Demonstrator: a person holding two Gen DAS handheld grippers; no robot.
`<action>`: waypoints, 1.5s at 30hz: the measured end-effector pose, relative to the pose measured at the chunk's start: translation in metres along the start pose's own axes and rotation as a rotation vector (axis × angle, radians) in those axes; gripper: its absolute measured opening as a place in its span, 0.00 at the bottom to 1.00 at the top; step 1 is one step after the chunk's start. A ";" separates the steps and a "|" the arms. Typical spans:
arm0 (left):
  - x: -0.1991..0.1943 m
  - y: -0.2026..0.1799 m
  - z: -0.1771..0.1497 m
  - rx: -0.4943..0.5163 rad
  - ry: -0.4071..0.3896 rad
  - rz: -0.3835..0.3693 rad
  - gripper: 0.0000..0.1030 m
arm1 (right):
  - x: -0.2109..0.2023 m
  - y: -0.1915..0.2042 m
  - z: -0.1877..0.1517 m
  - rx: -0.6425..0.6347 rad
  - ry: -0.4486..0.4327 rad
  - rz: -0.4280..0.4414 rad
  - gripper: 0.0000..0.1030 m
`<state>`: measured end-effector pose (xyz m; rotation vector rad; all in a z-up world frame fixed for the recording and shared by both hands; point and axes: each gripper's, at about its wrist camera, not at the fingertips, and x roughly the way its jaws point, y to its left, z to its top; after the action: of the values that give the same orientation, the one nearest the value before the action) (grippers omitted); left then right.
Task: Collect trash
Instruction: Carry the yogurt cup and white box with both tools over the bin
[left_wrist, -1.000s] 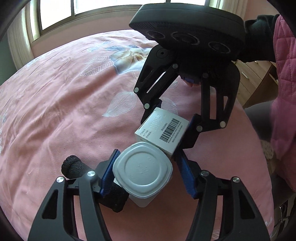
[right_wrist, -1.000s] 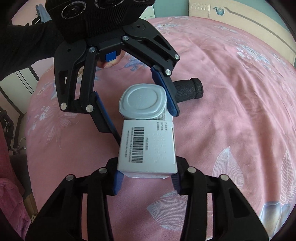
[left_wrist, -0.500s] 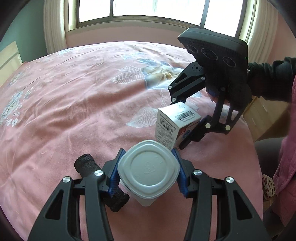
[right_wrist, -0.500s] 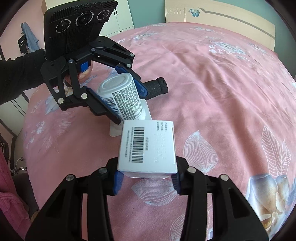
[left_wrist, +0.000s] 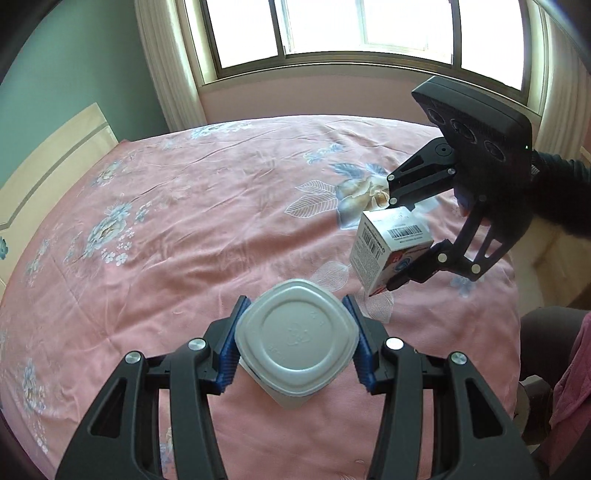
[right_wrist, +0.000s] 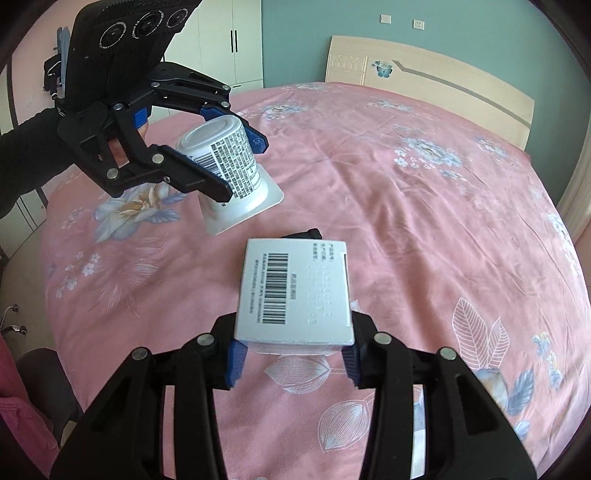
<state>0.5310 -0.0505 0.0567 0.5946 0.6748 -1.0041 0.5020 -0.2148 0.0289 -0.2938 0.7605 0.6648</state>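
Observation:
My left gripper (left_wrist: 295, 345) is shut on a white plastic yogurt cup (left_wrist: 297, 341), bottom toward the camera, held above the pink bed. In the right wrist view the same cup (right_wrist: 225, 162) shows its printed label between the left gripper's fingers (right_wrist: 207, 177). My right gripper (right_wrist: 291, 358) is shut on a white carton box (right_wrist: 295, 291) with a barcode, also lifted off the bed. In the left wrist view that box (left_wrist: 391, 247) hangs to the right, clamped by the right gripper (left_wrist: 395, 243).
A black foam roll (right_wrist: 304, 234) lies on the pink floral bedspread (right_wrist: 406, 221), mostly hidden behind the box. A headboard (right_wrist: 424, 77) and a wardrobe (right_wrist: 229, 44) stand beyond the bed. A window (left_wrist: 351, 29) is at the bed's far side.
Both grippers have lifted and drawn apart, each carrying its item. The cup and box, touching a second ago, are now separated. The black roll stays on the bed.

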 end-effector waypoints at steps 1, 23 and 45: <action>-0.008 -0.001 0.000 -0.013 -0.010 0.028 0.51 | -0.005 0.003 0.001 -0.007 -0.012 -0.008 0.42; -0.181 -0.180 -0.003 -0.400 0.024 0.531 0.51 | -0.190 0.147 0.015 0.010 -0.053 -0.194 0.42; -0.244 -0.298 -0.022 -0.496 -0.029 0.703 0.51 | -0.319 0.271 -0.039 -0.040 -0.136 -0.259 0.42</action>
<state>0.1676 -0.0230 0.1819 0.3312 0.5941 -0.1732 0.1340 -0.1705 0.2267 -0.3728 0.5675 0.4501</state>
